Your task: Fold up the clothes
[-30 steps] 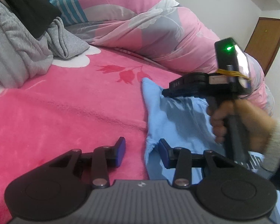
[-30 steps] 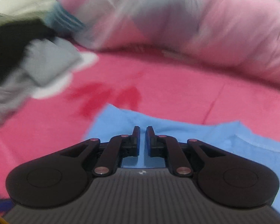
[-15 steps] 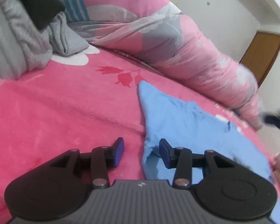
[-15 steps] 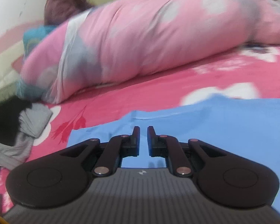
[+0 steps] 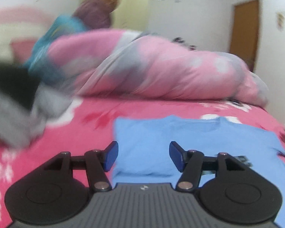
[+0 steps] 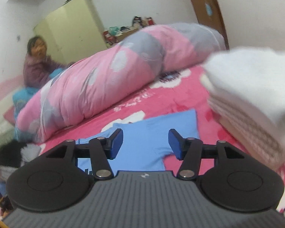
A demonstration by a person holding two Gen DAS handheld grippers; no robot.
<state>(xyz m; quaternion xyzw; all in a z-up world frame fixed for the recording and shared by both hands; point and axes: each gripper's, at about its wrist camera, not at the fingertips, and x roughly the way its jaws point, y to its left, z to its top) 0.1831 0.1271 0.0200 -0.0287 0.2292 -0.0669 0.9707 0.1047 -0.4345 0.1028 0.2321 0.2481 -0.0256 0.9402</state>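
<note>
Flat light-blue cotton garment [image 5: 180, 142] on pink floral bed [image 5: 66, 136], long axis left-right, just ahead of both. Left claw [image 5: 143, 155] nearer left edge; right claw [image 6: 145, 144] nearer right. Both opening, nothing between.

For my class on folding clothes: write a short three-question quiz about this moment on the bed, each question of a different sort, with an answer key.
1. True or false: the left gripper is clamped on the blue shirt.
2. Multiple choice: what is at the right edge of the right wrist view? A) a stack of folded white cloth B) a laundry basket C) a chair
3. Short answer: what lies between the blue shirt and the wall?

Key:
1. False. Its jaws are opening and nothing is between them; the shirt lies flat on the pink bedspread. The right gripper is opening and empty too.
2. A
3. A rolled pink and grey quilt.
</note>
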